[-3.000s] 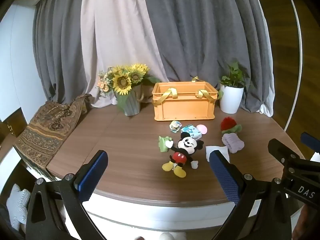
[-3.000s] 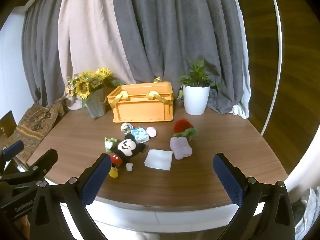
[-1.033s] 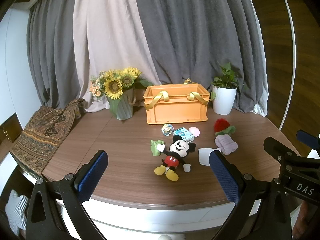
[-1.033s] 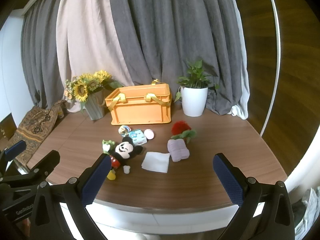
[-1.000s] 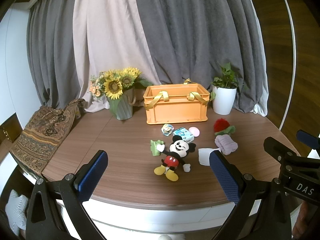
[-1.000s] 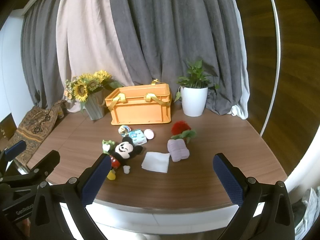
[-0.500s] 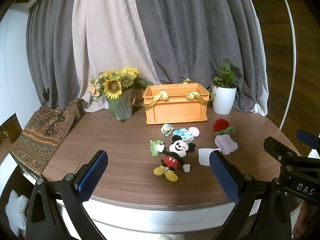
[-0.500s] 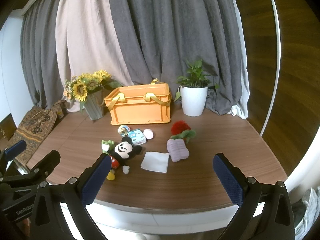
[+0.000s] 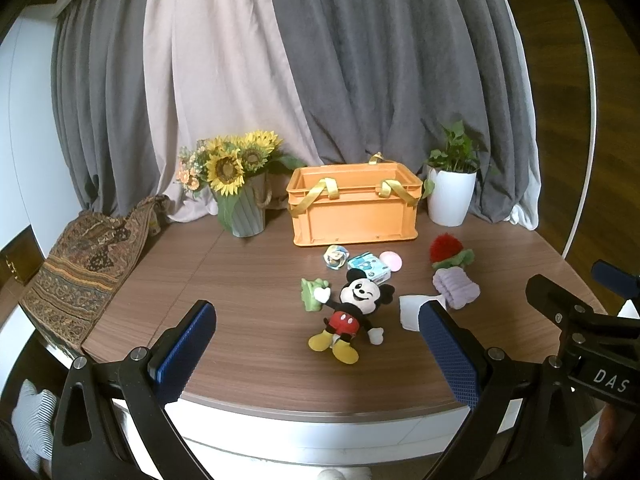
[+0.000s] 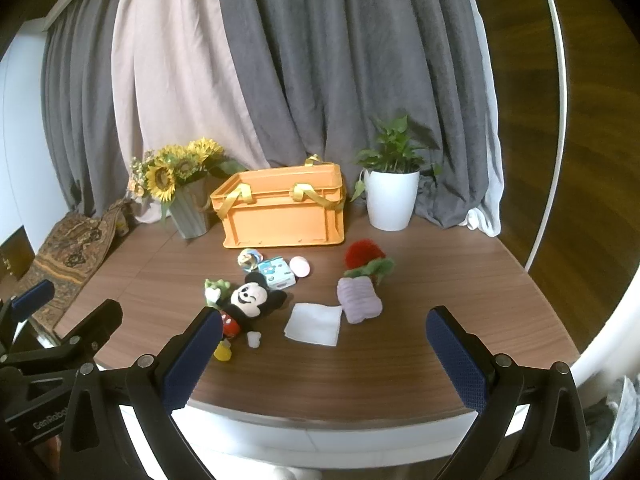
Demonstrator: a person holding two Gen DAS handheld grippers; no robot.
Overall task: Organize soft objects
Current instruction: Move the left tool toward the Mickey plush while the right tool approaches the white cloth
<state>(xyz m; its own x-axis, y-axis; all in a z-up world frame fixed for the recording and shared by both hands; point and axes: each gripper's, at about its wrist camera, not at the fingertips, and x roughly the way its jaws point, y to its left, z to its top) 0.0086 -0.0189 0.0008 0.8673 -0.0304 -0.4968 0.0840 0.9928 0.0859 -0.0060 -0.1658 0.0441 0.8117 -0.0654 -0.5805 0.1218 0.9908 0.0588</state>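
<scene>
A Mickey Mouse plush [image 9: 352, 308] [image 10: 246, 302] lies face up in the middle of the round wooden table [image 9: 248, 344]. Around it lie a green soft toy [image 9: 311, 293], a small patterned ball [image 9: 334, 257], a blue-and-white pouch [image 9: 369, 272], a pink round pad [image 9: 391, 260], a white folded cloth [image 10: 315, 323], a rolled lilac towel [image 10: 358, 299] and a red-and-green plush [image 10: 366, 260]. An orange crate [image 9: 354, 204] [image 10: 282, 210] with yellow handles stands behind them. My left gripper [image 9: 316, 354] and right gripper [image 10: 324, 354] hang open over the table's near edge, holding nothing.
A grey vase of sunflowers [image 9: 236, 184] stands left of the crate and a white potted plant [image 9: 450, 188] right of it. A patterned cloth [image 9: 84, 256] drapes over the table's left edge. Grey and beige curtains [image 9: 320, 60] hang behind.
Both grippers have drifted slightly back and up from the table; the objects sit a little lower and smaller in view. Nothing on the table has moved.
</scene>
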